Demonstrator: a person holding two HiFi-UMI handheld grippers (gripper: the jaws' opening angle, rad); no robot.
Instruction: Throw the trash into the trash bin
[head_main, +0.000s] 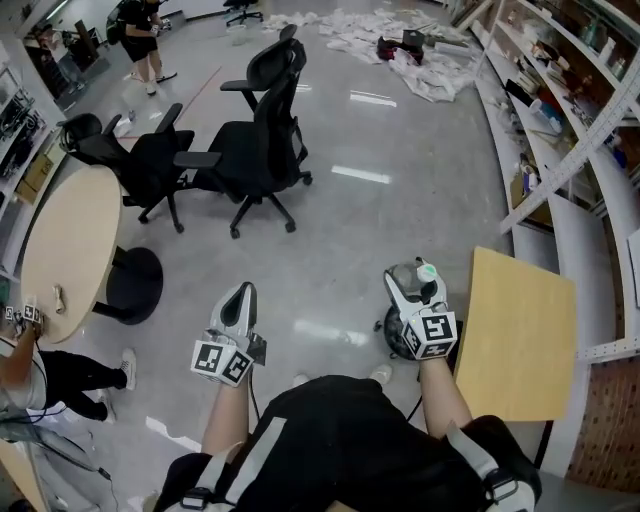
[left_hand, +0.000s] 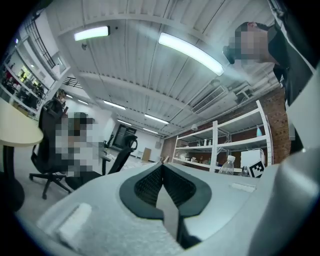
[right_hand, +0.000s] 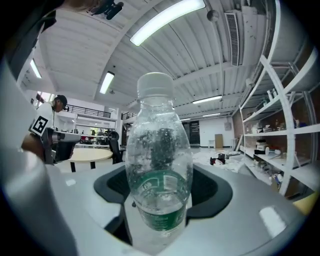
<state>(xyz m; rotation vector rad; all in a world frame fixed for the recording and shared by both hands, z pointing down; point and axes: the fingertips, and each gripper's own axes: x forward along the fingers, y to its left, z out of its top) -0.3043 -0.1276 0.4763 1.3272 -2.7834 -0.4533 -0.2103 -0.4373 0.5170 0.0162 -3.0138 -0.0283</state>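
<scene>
Two grippers, one bottle, two tables.

Plastic bottle: base drops out of sight between the jaws of the right gripper; label print too blurred to read. In the head view only its cap and shoulder clear that gripper. Clutter on the shelves to the gripper's right is too small to identify.

The left gripper has its two jaws pressed together, with nothing between them. Behind it stands a black office chair. The edge of a round table shows at the left. At the right are white shelves, a clear bottle and a marker cube. Long lights glow on the ceiling.
</scene>
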